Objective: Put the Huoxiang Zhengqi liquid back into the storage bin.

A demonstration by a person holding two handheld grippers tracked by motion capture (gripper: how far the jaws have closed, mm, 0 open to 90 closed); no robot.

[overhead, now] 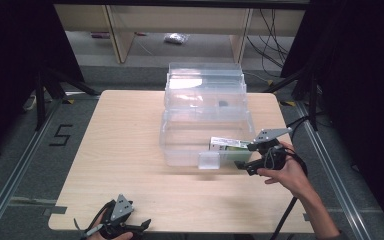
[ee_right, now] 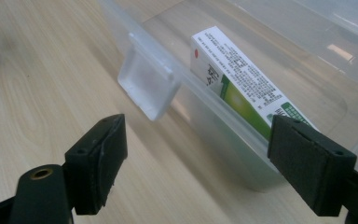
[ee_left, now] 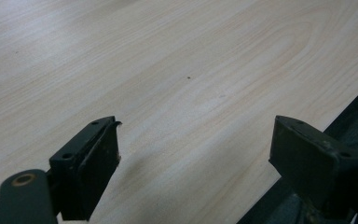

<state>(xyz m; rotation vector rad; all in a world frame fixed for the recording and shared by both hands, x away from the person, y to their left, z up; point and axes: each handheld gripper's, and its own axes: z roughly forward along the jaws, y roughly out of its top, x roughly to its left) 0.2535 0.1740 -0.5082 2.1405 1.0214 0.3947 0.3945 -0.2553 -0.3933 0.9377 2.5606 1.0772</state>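
A clear plastic bin [overhead: 180, 150] stands at the middle of the wooden table [overhead: 120, 165], with its lid [overhead: 205, 75] swung up behind it. A white and green box [overhead: 227, 145] lies inside against the front wall, at the right end. My right gripper [overhead: 246, 156] is open at the bin's front right corner. In the right gripper view the right gripper [ee_right: 196, 140] has the front wall running between its jaws, with the box [ee_right: 242, 88] and the front latch [ee_right: 147, 86] ahead. My left gripper [overhead: 140, 227] is open and holds nothing, low over bare wood [ee_left: 193, 140] by the table's front edge.
A small dark spot [overhead: 223, 103] shows through the clear plastic near the hinge. A floor mark "5" [overhead: 60, 135] lies left of the table. Wooden shelving legs [overhead: 120, 35] and cables [overhead: 272, 45] are behind it. Black stand legs [overhead: 45, 85] flank both sides.
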